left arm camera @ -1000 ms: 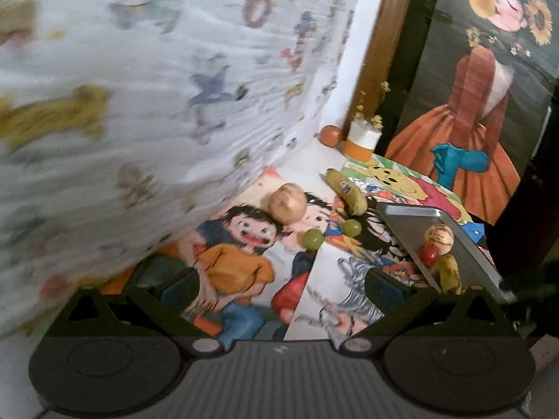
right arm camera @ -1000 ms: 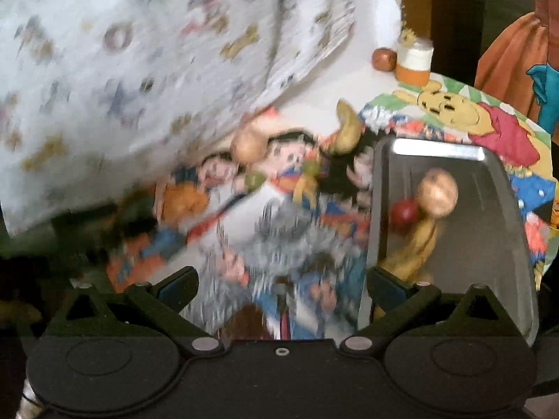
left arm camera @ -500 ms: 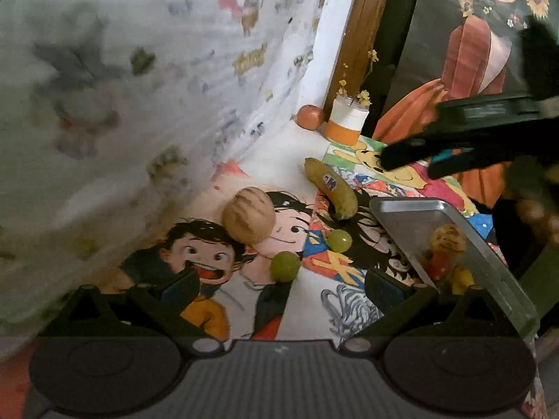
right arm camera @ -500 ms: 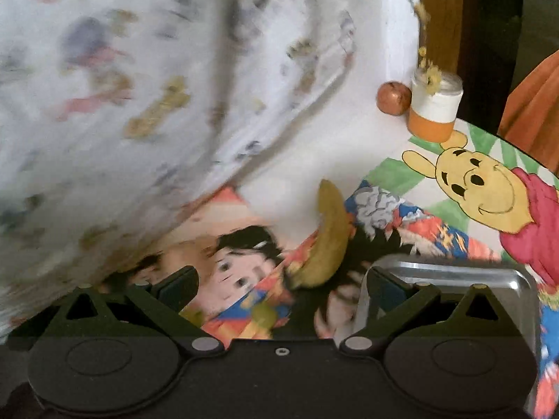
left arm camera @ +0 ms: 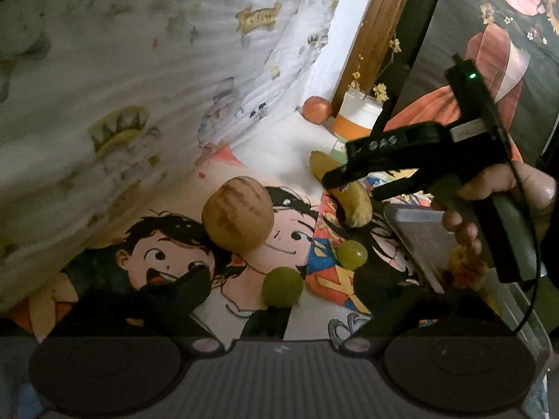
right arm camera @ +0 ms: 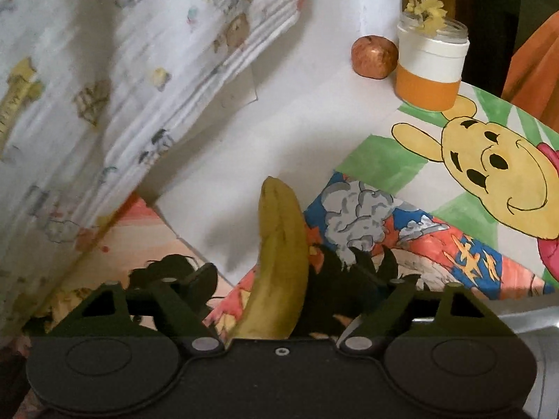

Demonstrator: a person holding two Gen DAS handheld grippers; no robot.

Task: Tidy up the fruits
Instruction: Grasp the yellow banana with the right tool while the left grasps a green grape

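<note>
A yellow banana [right arm camera: 279,262] lies on the cartoon-print cloth between the open fingers of my right gripper [right arm camera: 297,279], which straddles it without closing. In the left wrist view the right gripper [left arm camera: 353,183] hangs over the banana [left arm camera: 353,202]. My left gripper [left arm camera: 283,289] is open and empty, low over the cloth. Just ahead of it lie two green grapes [left arm camera: 282,286] [left arm camera: 352,254] and a tan round fruit [left arm camera: 238,221]. A metal tray [left arm camera: 415,230] at the right holds fruit, mostly hidden by the hand.
A reddish apple [right arm camera: 374,56] and an orange-and-white jar [right arm camera: 431,70] with yellow flowers stand at the back by a wooden post. A white printed curtain [left arm camera: 139,87] hangs along the left side. The tray's corner [right arm camera: 531,317] shows at the right wrist view's lower right.
Both grippers have moved forward and down. The right gripper has come over the banana, which now sits between its fingers. The left gripper has closed in on the grapes.
</note>
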